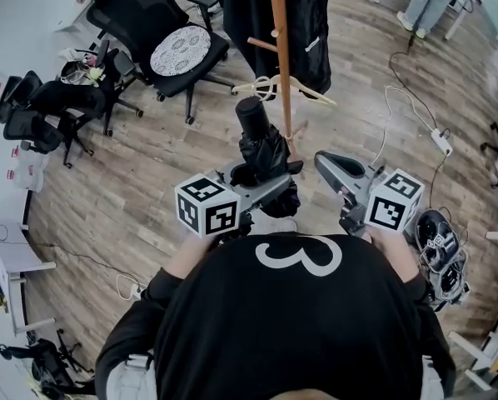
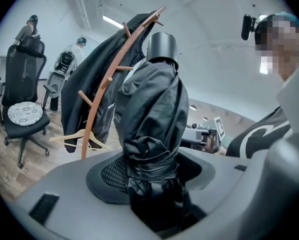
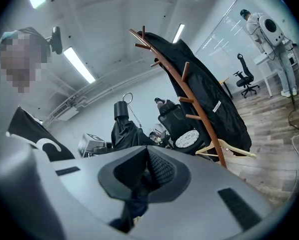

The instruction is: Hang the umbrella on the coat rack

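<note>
Nearly upright umbrella (image 1: 263,144), L gripper (image 1: 264,190) (handle up)

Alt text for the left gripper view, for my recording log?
The left gripper is clamped on a folded black umbrella, held upright with its cylindrical handle on top. Behind it stands a wooden coat rack with a black coat draped over it and a bare wooden hanger low down; an office chair stands at the left.

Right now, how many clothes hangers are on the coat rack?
1. A pale wooden hanger hangs empty low on the coat rack, near the hem of the black coat. Another could be hidden under that coat.
</note>
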`<state>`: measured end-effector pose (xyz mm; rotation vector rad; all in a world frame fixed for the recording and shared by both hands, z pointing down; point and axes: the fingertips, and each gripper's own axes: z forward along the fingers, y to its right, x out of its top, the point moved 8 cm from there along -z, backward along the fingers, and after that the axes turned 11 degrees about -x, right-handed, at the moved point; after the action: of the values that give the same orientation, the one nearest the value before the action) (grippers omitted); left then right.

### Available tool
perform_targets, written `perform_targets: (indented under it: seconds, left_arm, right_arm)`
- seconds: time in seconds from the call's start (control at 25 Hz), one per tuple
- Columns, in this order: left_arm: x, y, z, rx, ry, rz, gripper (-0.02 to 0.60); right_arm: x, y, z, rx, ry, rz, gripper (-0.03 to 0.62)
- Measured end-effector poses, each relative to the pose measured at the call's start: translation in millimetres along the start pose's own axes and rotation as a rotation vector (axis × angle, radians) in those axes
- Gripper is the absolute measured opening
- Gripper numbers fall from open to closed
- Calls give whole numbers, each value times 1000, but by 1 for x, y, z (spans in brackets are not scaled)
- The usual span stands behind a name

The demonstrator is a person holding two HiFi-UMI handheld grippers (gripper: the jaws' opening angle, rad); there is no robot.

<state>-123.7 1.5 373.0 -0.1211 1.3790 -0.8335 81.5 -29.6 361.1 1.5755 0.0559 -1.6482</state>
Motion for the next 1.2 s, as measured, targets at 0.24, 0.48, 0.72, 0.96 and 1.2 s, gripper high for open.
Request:
perform_targets:
  seconds: [0.24, 0.48, 0.72, 0.96, 1.2]
  left_arm:
    - [18, -34, -6, -37, -12, 12, 272]
    - [25, -57, -5, -56, -20, 15, 272]
    - [28, -61, 9, -59, -25, 18, 272]
    - [37, -72, 24, -45, -41, 24, 272]
    - [48, -93, 34, -18, -52, 8, 272]
  right_arm:
    - [10, 4, 29, -42, 22, 5, 26]
    - [12, 9, 46, -62, 27, 3, 26]
    - [14, 19, 41, -72, 38, 11, 26]
    - [27, 38, 48, -64, 29, 21, 26]
    - [45, 59, 68, -42, 16, 26, 26]
